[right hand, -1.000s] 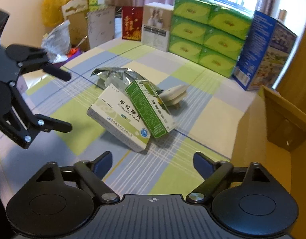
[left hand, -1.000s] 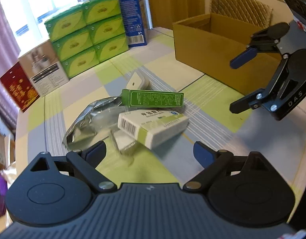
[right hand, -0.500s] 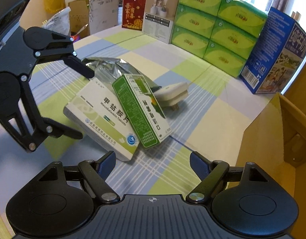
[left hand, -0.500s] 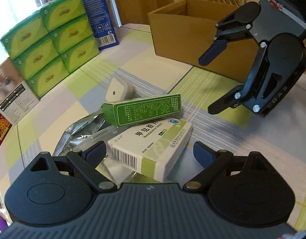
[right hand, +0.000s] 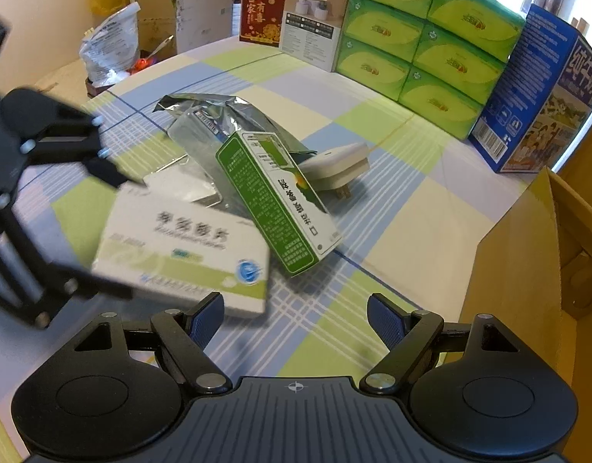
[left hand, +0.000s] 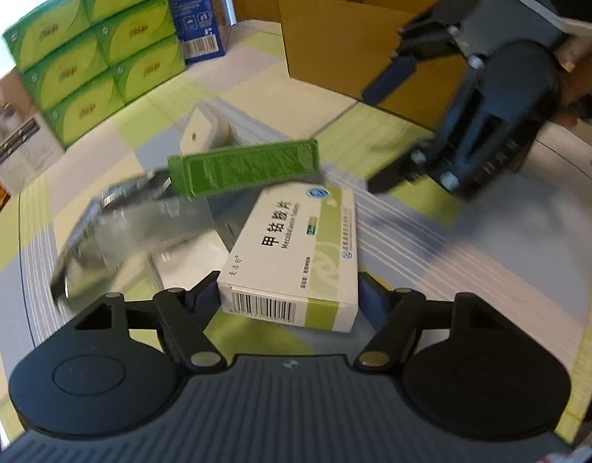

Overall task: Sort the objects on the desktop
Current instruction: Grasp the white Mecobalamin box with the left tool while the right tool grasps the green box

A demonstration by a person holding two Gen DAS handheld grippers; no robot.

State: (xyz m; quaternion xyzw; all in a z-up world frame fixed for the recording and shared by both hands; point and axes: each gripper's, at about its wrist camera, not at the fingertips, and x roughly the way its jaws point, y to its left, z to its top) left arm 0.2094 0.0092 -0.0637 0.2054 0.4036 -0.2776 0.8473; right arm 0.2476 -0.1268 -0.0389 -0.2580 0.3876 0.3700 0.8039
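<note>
A white and green medicine box (left hand: 296, 247) lies between the fingers of my left gripper (left hand: 288, 295), which is shut on its two long sides. In the right wrist view the same box (right hand: 180, 247) is blurred and tilted in the left gripper (right hand: 116, 233). A green box (right hand: 276, 200) leans on a silver foil pouch (right hand: 219, 112), with a white plug adapter (right hand: 338, 168) just behind it. My right gripper (right hand: 296, 322) is open with nothing between its fingers, a short way in front of the green box. The left wrist view has it (left hand: 386, 133) hanging right of the pile.
An open cardboard box (left hand: 334, 34) stands on the checked tablecloth behind the right gripper; its wall (right hand: 527, 250) is close on the right. Stacked green tissue packs (right hand: 423, 31), a blue carton (right hand: 543, 92) and smaller boxes (right hand: 311, 19) line the table's far edge.
My left gripper has come forward around the white and green box and shut on it; the box has shifted away from the green box. My right gripper has moved closer to the pile.
</note>
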